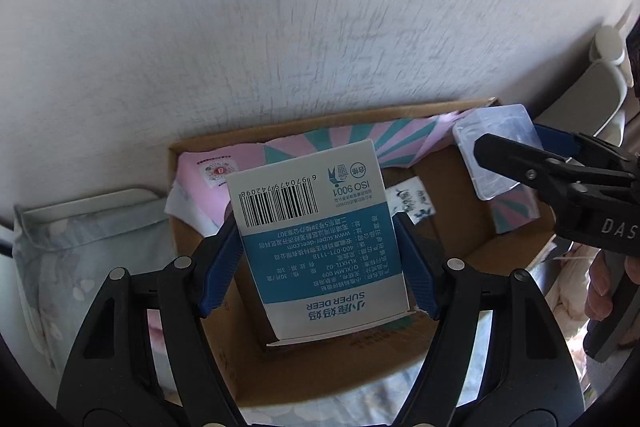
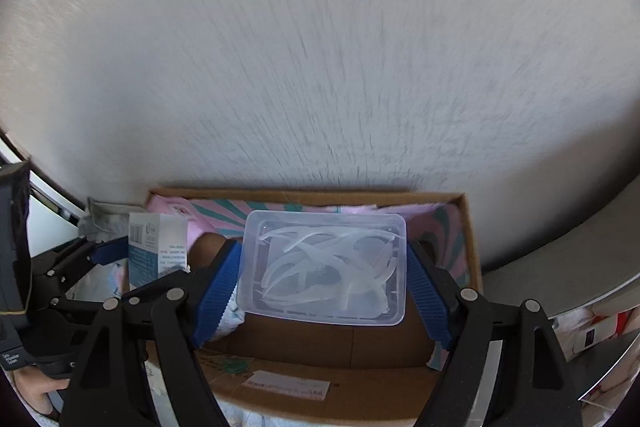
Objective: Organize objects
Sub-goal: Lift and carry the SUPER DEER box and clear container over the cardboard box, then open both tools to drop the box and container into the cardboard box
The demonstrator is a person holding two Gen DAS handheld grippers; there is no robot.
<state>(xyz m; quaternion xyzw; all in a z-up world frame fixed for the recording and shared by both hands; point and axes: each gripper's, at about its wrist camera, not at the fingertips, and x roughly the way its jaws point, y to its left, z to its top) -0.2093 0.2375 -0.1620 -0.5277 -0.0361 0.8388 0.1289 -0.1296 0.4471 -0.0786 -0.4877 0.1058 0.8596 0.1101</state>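
Both loads hang over the cardboard box [image 2: 474, 251] for packing: my left gripper [image 1: 320, 259] jaws clamp the carton [image 1: 316, 243], my right gripper [image 2: 324, 279] jaws clamp the clear tub [image 2: 324, 267].

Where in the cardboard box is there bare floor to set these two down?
Bare brown floor shows in the cardboard box along its near wall, beneath the clear plastic case and the white and blue carton. The far side is crowded with pink striped packaging.
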